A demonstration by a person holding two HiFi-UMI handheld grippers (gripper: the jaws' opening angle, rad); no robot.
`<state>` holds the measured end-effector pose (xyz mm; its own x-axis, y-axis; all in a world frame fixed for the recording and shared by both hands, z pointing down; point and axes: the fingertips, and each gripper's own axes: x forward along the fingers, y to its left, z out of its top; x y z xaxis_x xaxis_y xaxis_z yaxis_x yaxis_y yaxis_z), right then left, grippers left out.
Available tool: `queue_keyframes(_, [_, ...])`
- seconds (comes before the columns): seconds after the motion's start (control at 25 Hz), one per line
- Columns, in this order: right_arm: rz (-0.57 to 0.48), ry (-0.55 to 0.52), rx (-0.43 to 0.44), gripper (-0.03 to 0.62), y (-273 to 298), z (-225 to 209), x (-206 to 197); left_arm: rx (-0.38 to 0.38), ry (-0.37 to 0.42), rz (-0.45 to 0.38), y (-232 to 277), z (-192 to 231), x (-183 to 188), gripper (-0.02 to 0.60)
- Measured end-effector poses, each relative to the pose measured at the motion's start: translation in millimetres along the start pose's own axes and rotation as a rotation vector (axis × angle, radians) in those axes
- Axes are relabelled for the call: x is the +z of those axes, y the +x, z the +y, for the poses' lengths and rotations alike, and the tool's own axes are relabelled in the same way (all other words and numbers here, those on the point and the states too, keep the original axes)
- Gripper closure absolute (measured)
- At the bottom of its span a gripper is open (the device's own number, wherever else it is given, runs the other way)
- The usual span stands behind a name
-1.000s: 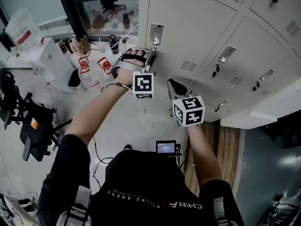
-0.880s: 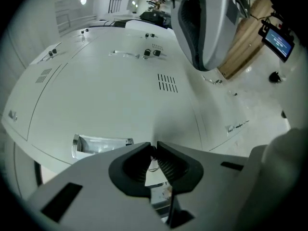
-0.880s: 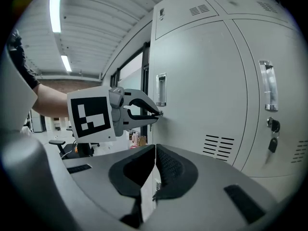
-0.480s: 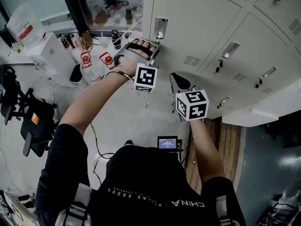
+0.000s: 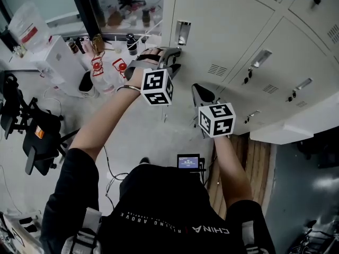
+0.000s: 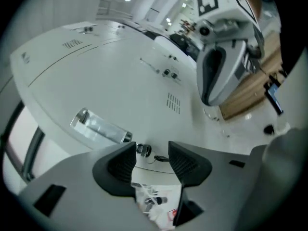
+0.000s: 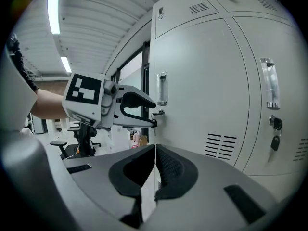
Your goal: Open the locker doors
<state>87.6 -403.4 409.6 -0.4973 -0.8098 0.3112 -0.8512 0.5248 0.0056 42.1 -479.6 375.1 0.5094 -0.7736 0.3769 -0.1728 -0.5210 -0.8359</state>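
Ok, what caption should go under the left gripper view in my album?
Left tongs opening, the key between them but not pinched, on a shut locker door.

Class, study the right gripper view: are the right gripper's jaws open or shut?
Shut. In its own view, the right gripper has its two dark pads meeting along a thin line, with nothing held between them.

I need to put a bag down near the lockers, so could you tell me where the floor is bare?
The floor is bare between the lockers and the office chair. By the window, the bottles and white box crowd it.
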Motion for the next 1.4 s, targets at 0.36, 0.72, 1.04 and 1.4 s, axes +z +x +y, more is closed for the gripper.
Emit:
queue_keyframes(0.36, [0.002,0.014,0.007,0.562,4.9,0.5,1.2,-0.238,-0.932,-0.235,-3.0,-39.1,-34.4,0.423])
queue_keyframes(0.72, [0.02,-0.02,0.021,0.562,13.8,1.1,13.1,-0.368,-1.077,-0.287,16.3,-57.6,-44.8,0.563])
queue_keyframes(1.04, [0.016,-0.075,0.024,0.562,35.0,6.6,53.3,-0.382,-1.086,-0.314,26.7,-38.9,-58.2,0.563])
queue_keyframes(1.4, [-0.1,-0.021,-0.033,0.562,74.8,9.9,118.6,-0.364,-1.029,-0.328,34.6,-10.6,-63.1,0.561])
